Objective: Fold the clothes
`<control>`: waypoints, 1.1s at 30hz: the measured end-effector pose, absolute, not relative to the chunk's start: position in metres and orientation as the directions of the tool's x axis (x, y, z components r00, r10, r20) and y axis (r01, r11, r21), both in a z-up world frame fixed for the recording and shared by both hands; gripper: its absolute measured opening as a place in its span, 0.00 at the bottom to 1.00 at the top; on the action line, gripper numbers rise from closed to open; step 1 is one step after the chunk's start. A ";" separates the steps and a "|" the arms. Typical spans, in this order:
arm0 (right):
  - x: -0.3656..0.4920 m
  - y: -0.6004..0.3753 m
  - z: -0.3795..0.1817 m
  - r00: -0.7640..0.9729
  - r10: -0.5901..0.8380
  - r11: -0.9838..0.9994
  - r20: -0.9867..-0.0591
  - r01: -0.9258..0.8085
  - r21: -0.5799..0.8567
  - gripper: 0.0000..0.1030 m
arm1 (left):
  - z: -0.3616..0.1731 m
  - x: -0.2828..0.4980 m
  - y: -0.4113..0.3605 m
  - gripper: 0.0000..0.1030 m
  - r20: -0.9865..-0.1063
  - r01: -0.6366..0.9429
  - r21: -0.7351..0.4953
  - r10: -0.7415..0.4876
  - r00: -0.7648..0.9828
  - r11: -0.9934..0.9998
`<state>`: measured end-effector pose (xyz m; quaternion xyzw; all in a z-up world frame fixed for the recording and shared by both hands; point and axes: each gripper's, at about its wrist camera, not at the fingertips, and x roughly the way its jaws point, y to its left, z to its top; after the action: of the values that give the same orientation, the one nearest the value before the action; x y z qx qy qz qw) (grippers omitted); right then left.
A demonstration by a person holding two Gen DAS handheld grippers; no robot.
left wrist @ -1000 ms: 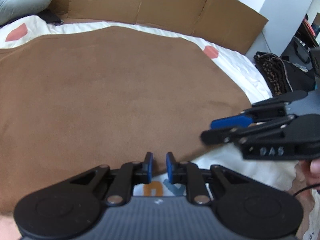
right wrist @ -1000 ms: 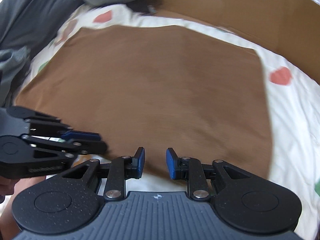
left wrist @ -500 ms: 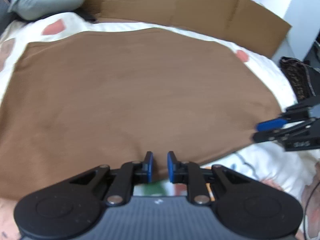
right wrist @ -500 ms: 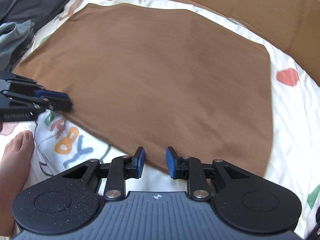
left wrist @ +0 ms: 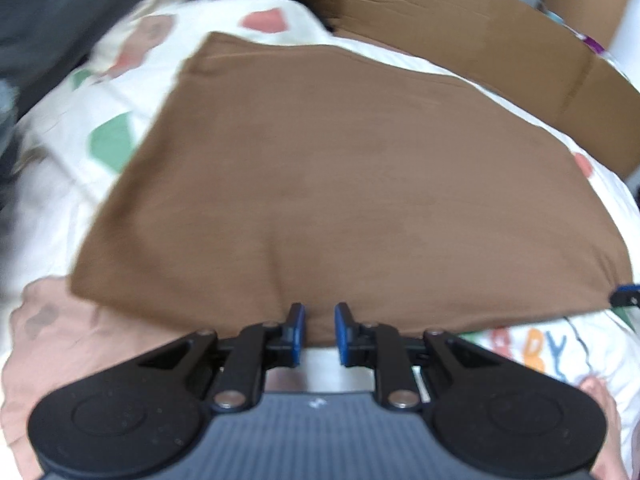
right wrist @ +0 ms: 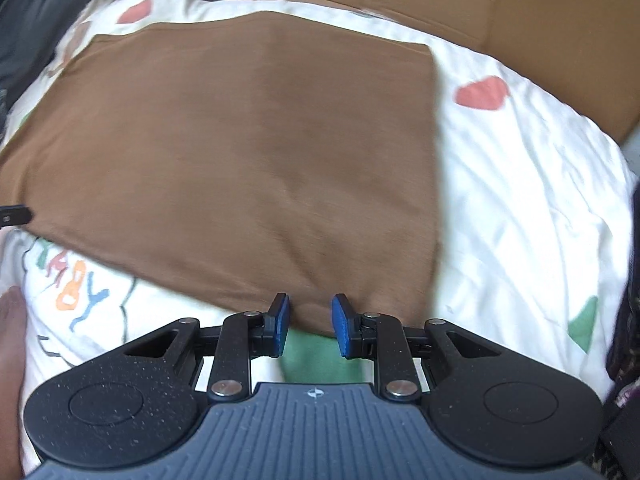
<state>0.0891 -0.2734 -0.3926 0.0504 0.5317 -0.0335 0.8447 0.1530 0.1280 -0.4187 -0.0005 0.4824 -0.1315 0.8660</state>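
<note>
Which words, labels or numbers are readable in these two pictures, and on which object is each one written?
"BABY": colourful letters printed on the white bedsheet, near the brown cloth; best seen at, partly blurred, first letters uncertain.
"BY": end of the same print in the left wrist view.
Nothing else is readable.

Plain brown garment point(left wrist: 340, 184), folded into a smooth rectangle, lying flat on a patterned white sheet point(right wrist: 520, 168)

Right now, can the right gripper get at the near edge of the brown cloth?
Probably yes. The right gripper is open, with the brown cloth's near edge lying between its fingertips, and nothing sits between them.
</note>
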 end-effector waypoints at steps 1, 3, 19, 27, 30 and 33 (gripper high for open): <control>0.087 -0.277 -0.393 0.430 -0.013 0.991 -0.903 0.125 0.045 0.28 | -0.419 0.153 0.134 0.17 -0.835 0.212 -0.128 -0.220 0.504 0.969; 0.083 -0.284 -0.394 0.428 -0.035 0.988 -0.903 0.154 0.034 0.28 | -0.420 0.154 0.147 0.17 -0.835 0.182 -0.127 -0.204 0.511 0.975; 0.054 -0.312 -0.371 0.433 -0.080 0.945 -0.898 0.319 0.070 0.29 | -0.404 0.161 0.238 0.31 -0.847 -0.143 -0.156 -0.058 0.529 0.977; 0.025 -0.342 -0.381 0.520 0.094 0.762 -0.849 0.511 0.398 0.33 | -0.409 0.160 0.258 0.50 -0.823 -0.204 -0.290 -0.135 0.552 0.935; 0.018 -0.348 -0.397 0.548 0.153 0.662 -0.822 0.561 0.498 0.36 | -0.415 0.160 0.264 0.51 -0.815 -0.235 -0.353 -0.174 0.552 0.906; 0.013 -0.351 -0.412 0.575 0.197 0.577 -0.794 0.587 0.569 0.42 | -0.423 0.161 0.269 0.51 -0.803 -0.267 -0.412 -0.207 0.559 0.871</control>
<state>0.0131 -0.3510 -0.4118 0.4423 0.4431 -0.1266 0.7694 0.1610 0.2687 -0.4229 -0.2531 0.4690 0.0177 0.8459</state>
